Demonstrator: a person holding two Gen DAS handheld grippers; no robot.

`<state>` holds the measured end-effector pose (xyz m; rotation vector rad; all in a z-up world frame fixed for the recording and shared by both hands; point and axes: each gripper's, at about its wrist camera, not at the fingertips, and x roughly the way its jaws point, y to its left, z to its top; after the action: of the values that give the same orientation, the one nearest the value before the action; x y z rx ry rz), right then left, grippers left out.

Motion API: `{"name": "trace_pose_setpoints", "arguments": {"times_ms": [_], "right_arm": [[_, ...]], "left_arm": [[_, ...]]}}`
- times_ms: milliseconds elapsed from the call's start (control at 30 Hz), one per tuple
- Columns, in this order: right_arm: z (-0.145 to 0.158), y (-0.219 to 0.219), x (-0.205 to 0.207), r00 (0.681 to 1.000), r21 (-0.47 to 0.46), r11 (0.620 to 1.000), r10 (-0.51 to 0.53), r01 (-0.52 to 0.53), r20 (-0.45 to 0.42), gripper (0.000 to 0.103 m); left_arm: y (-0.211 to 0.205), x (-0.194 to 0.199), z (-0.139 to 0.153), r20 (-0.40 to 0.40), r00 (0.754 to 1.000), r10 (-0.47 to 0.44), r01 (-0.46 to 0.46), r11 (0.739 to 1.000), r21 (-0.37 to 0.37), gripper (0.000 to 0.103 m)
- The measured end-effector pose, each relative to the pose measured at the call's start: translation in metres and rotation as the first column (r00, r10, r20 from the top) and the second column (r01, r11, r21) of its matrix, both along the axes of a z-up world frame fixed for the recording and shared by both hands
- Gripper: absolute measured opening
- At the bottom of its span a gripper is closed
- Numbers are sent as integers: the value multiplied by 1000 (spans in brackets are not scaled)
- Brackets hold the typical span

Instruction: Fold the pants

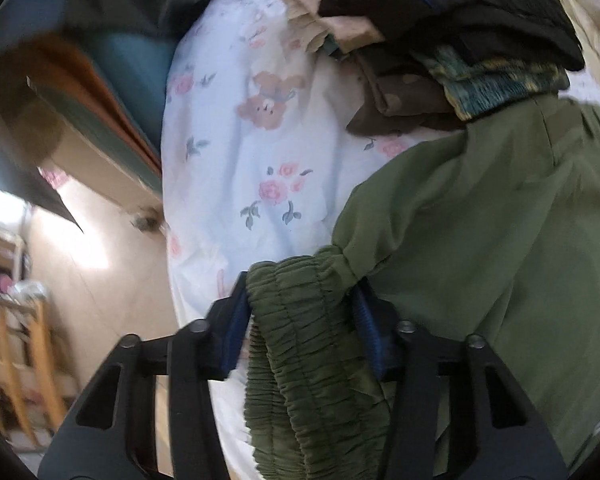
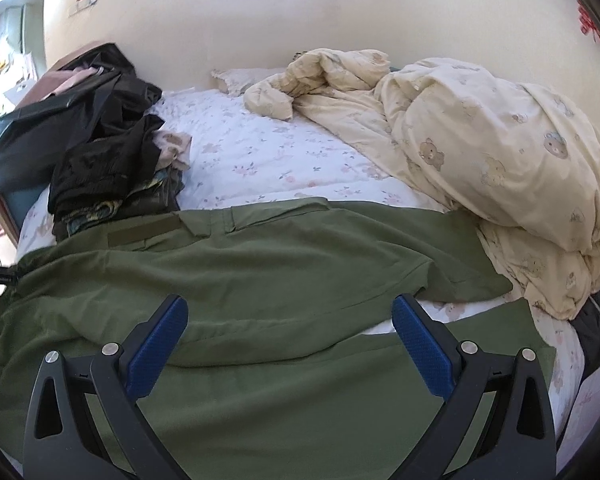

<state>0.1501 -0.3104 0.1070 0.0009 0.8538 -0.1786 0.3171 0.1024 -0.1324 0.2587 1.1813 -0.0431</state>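
Observation:
Olive green pants lie spread across the near side of the bed, with one leg folded over the other. In the left wrist view the pants fill the right side. Their ruched elastic band is bunched between the blue pads of my left gripper, which is shut on it at the bed's edge. My right gripper hovers wide open over the middle of the pants. Nothing is between its blue pads.
A pile of dark clothes sits on the floral sheet at the far left. A cream quilt with bears is heaped on the right. Past the bed's edge are the pale floor and a wooden frame.

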Motion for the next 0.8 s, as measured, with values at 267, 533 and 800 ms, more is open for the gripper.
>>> {"name": "trace_pose_setpoints", "arguments": {"times_ms": [267, 533, 800], "right_arm": [[2, 4, -3, 1000, -28, 999, 17, -16, 8, 103], [7, -32, -4, 996, 70, 994, -85, 85, 5, 103], [31, -139, 48, 948, 222, 923, -318, 313, -13, 103]], "left_arm": [[16, 3, 40, 72, 996, 57, -53, 997, -62, 18], [65, 17, 36, 51, 977, 206, -203, 977, -71, 12], [70, 15, 32, 38, 977, 209, -204, 974, -101, 12]]}}
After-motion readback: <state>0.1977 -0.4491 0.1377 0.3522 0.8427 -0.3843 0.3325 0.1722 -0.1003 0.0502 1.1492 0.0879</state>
